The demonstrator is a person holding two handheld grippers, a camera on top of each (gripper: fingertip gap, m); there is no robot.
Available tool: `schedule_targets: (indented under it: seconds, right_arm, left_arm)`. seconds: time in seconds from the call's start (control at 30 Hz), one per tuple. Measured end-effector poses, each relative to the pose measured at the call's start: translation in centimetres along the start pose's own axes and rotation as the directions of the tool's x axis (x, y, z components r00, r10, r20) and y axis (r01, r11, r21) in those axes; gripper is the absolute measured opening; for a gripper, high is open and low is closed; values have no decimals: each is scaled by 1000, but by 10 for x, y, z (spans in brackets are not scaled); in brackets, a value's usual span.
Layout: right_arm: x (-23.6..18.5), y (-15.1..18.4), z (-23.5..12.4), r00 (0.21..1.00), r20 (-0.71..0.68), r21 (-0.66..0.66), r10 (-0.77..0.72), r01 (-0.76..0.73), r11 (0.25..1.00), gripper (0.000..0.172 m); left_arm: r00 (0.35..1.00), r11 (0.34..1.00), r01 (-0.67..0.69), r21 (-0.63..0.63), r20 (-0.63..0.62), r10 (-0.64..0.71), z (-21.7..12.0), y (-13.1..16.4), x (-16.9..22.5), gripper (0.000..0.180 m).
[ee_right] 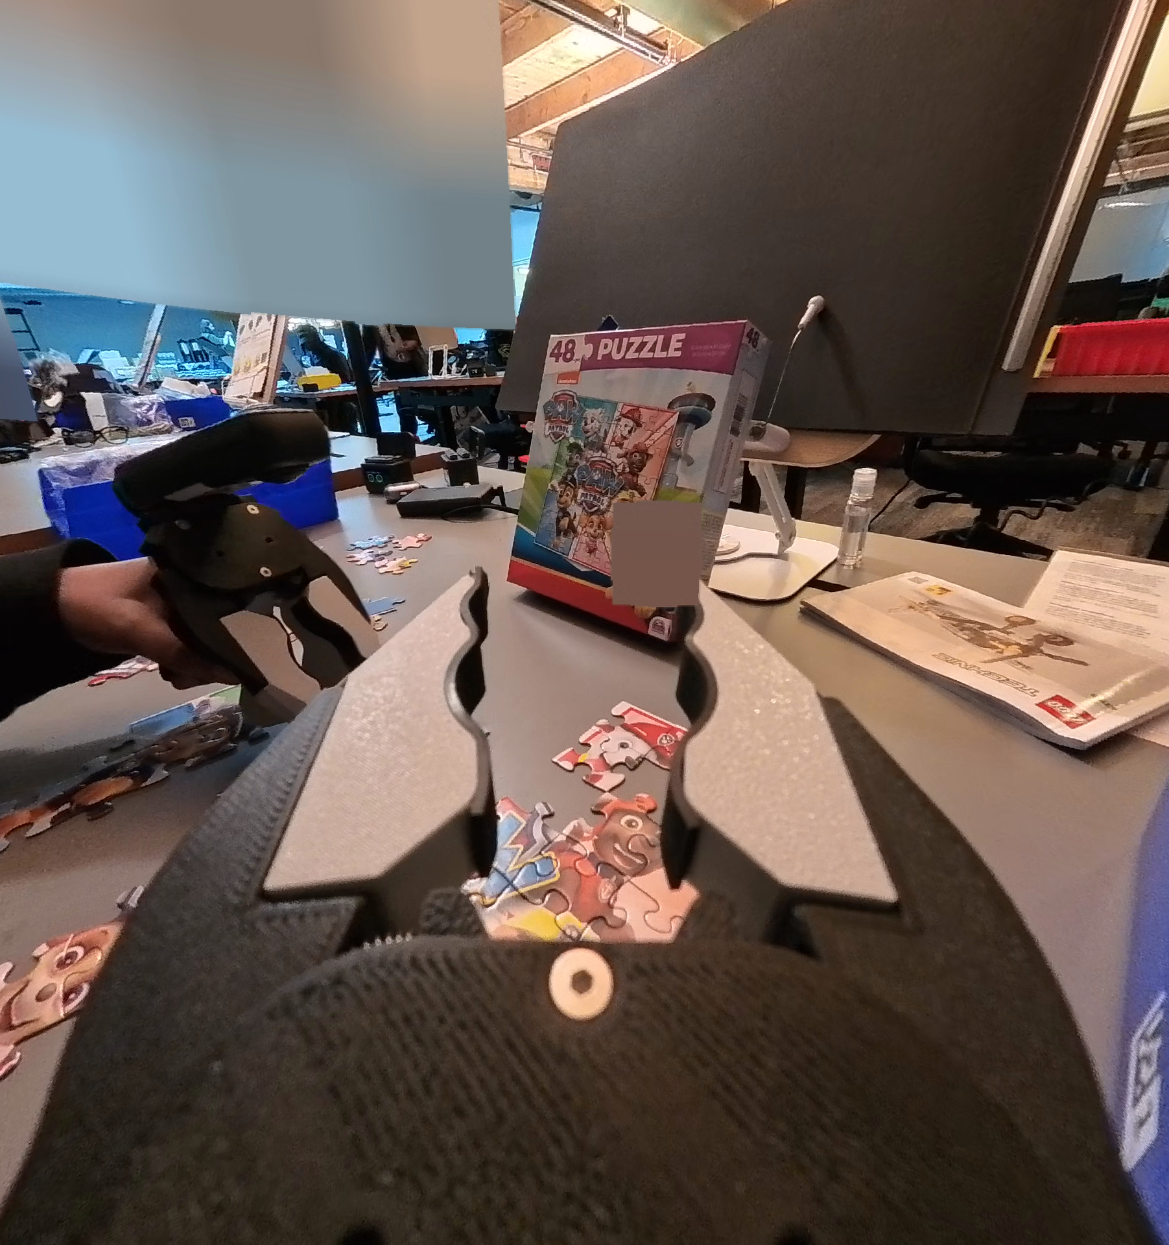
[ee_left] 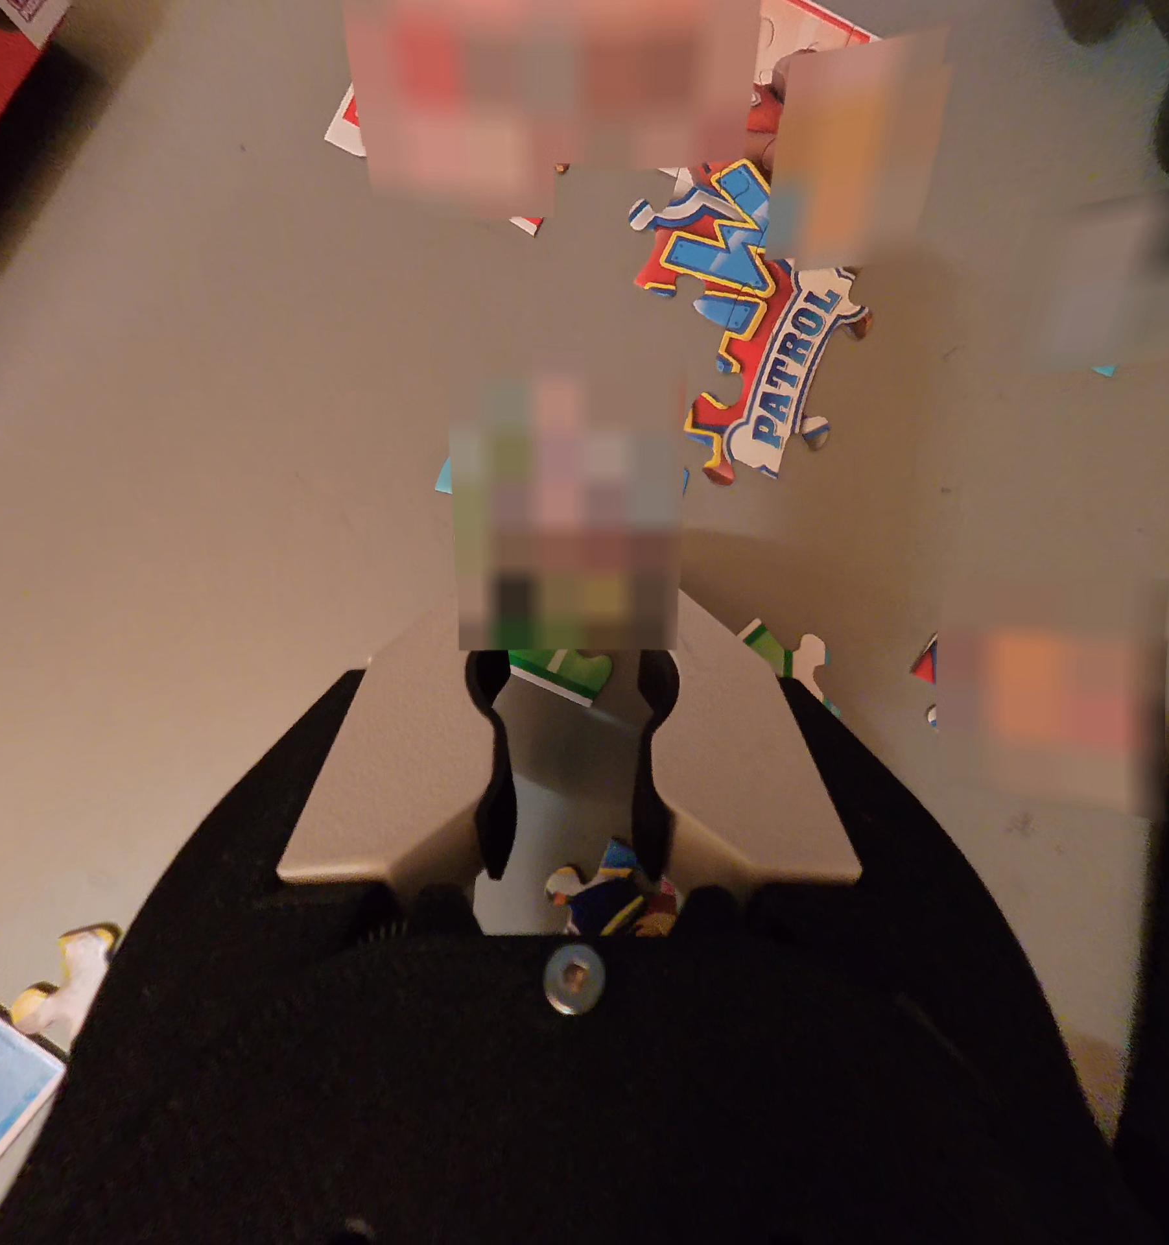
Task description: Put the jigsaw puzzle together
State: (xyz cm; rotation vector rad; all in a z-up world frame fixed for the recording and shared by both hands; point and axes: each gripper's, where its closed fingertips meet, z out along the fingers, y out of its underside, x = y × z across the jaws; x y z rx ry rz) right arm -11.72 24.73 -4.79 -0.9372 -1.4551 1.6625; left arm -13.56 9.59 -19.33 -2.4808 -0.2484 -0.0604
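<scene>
Left claw (ee_left: 571,663): fingers part-way apart with a green puzzle piece (ee_left: 561,674) between them. The tips are masked, so I cannot tell if it is pinched. Right claw (ee_right: 585,593): spread and bare, joined red pieces (ee_right: 588,869) beneath, puzzle box (ee_right: 635,438) just ahead.

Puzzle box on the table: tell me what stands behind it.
Behind the puzzle box stands a dark panel on a white stand. The box covers the panel's lower left edge and part of the stand's base.

- Upright puzzle box (ee_right: 625,485) on the grey worktop (ee_right: 938,754).
- Booklet (ee_right: 992,657) right of the box.
- Clear bottle (ee_right: 856,515) behind the booklet.
- Loose puzzle pieces (ee_right: 618,744) before the box.
</scene>
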Motion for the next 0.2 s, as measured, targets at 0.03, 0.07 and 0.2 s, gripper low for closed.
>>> schedule_targets:
  seconds: [0.03, 0.07, 0.2]
  right_arm:
    - [0, 0, 0, 1000, 0, 0, 0, 0, 1000, 54]
    - [0, 0, 0, 1000, 0, -1, 0, 0, 1000, 54]
    - [0, 0, 0, 1000, 0, 0, 0, 0, 1000, 54]
  left_arm:
    - [1000, 1000, 1, 0, 0, -1, -1, 1, 1, 31]
    - [1000, 1000, 0, -1, -1, 0, -1, 2, 2, 31]
    - [1000, 1000, -6, -10, -4, 6, -3, 5, 9, 31]
